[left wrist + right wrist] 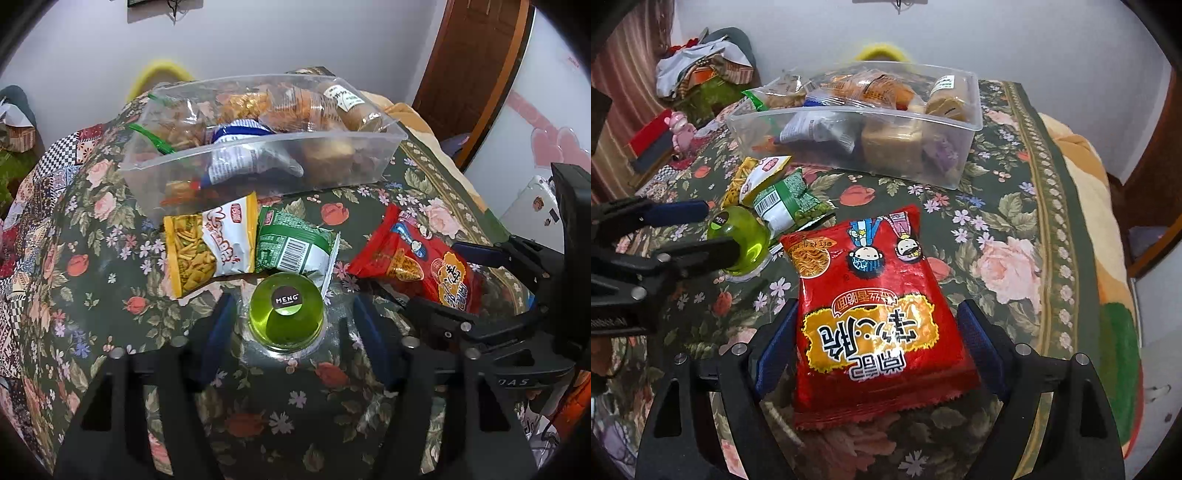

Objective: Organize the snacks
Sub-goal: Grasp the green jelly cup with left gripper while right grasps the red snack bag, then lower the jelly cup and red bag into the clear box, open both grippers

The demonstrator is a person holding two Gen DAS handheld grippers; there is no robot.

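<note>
A green jelly cup (286,317) with a dark round label stands on the floral tablecloth (92,280). My left gripper (294,301) straddles it, open, with a gap showing between each blue pad and the cup. A red noodle packet (875,314) lies flat between the fingers of my right gripper (878,304), which is open, its pads close beside the packet's edges. In the right wrist view the left gripper (720,227) and the jelly cup (742,240) sit at the left. The left wrist view has the red packet (413,258) and the right gripper (432,275) at the right.
A clear plastic bin (266,140) (849,110) holding several snacks stands at the back of the table. A yellow-and-white snack bag (207,243) and a green bag (291,247) lie between the bin and the cup. The table's right edge (1082,221) drops off to an orange blanket.
</note>
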